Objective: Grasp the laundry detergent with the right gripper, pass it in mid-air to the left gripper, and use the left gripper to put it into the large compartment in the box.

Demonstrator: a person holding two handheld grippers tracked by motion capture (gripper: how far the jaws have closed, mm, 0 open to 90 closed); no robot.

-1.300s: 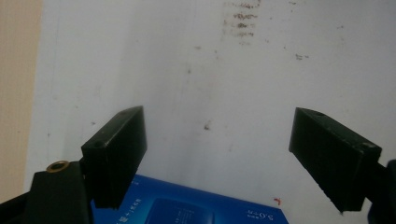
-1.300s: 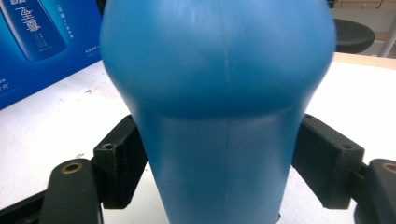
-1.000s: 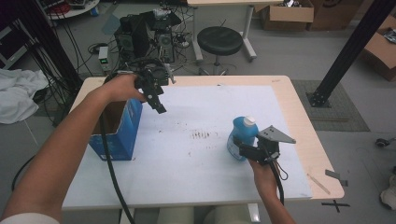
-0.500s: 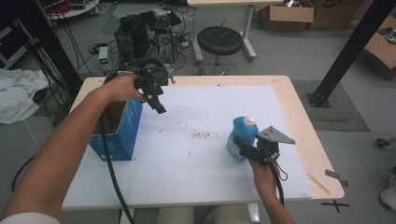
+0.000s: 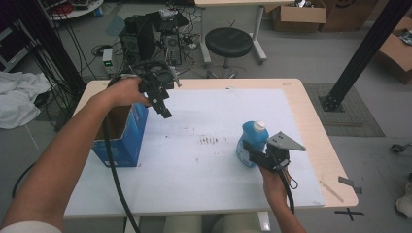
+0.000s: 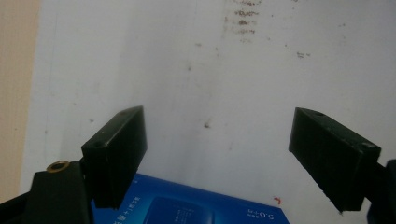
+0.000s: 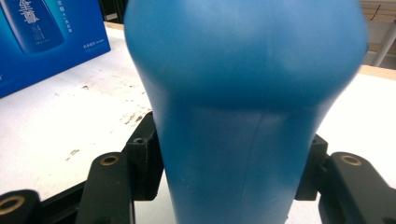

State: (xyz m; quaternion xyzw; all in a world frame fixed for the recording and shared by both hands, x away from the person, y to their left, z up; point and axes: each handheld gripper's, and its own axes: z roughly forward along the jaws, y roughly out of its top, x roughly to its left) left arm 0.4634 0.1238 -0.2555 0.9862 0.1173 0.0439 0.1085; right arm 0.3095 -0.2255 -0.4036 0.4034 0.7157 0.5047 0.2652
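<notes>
- My right hand-held gripper (image 5: 253,151) has just been closing and now clamps the blue bottle (image 5: 252,141), standing right of centre on the table (image 5: 311,126).
- My left hand-held gripper (image 5: 163,104), jaws apart and empty, hovers upper left by the box (image 5: 127,141).

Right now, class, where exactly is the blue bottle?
In the high view the blue bottle stands at the table's right, held between the right gripper's jaws, far right of the open blue box.

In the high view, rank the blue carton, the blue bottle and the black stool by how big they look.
1. blue carton
2. black stool, though it stands farther off on the floor
3. blue bottle, partly hidden by the right gripper
</notes>
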